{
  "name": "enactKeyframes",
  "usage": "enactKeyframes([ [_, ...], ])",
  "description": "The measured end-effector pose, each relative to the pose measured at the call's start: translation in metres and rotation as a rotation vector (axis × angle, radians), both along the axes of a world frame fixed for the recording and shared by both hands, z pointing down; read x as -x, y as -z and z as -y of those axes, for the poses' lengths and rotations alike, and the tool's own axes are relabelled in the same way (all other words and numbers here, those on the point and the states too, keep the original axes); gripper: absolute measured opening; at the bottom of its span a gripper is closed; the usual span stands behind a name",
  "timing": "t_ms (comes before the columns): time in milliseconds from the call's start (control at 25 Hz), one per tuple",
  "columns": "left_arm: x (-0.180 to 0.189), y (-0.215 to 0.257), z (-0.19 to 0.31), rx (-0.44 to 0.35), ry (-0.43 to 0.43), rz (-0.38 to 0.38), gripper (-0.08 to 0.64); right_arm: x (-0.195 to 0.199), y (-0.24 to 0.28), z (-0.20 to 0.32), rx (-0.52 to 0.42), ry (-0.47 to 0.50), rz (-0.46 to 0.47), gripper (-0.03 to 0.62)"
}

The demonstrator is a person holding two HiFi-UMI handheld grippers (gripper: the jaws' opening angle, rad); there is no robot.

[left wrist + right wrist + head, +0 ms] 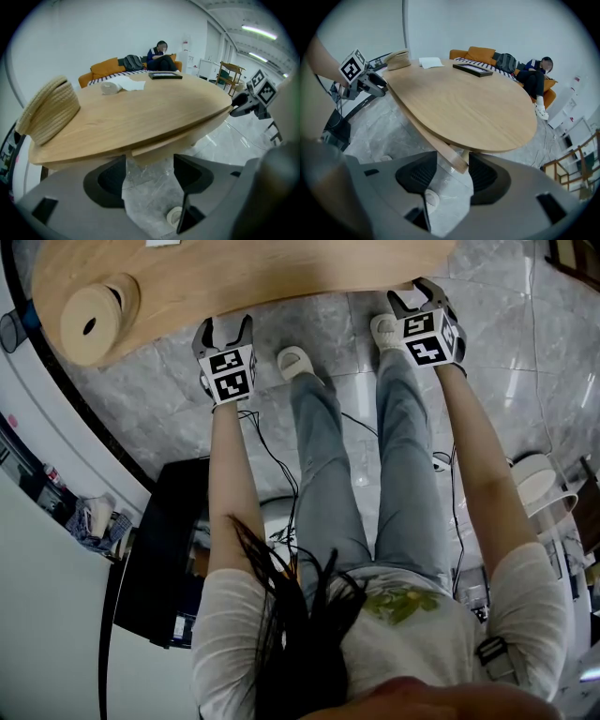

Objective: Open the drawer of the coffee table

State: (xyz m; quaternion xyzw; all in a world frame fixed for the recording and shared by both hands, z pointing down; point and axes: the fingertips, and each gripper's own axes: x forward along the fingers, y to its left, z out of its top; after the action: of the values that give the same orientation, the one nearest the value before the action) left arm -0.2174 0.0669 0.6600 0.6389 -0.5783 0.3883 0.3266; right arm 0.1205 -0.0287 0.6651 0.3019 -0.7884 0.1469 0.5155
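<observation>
- Left gripper [223, 326]: jaws apart, nothing held. The drawer [157, 150] lip, a thin slab under the coffee table [281, 273] top, sits just ahead of its gap.
- Right gripper [452, 174]: jaws apart, slab's end between them, pads not pressing.
- Step, as I judge it: reaching for the lip; drawer not yet drawn out.
- Next likely needs: clamp the lip, pull level toward the person, both sides evenly.

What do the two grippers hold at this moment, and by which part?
Nothing is held. The left gripper and right gripper stand open; the drawer edge lies between the right one's jaws, unclamped.
</observation>
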Motion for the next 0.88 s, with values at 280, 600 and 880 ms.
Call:
enactKeyframes([
  [280, -0.004, -0.012, 0.011, 0.052, 0.049, -0.032, 0.313, 0.0, -0.001, 0.001, -0.038, -0.012, -0.02, 0.21],
  [600, -0.001, -0.012, 0.005, 0.067, 0.062, 0.028, 0.295, -0.002, 0.0, -0.006, -0.054, 0.002, -0.05, 0.192],
  [880, -0.004, -0.012, -0.009, 0.088, 0.068, 0.027, 0.278, -0.006, -0.002, -0.02, -0.04, 0.009, -0.054, 0.192],
])
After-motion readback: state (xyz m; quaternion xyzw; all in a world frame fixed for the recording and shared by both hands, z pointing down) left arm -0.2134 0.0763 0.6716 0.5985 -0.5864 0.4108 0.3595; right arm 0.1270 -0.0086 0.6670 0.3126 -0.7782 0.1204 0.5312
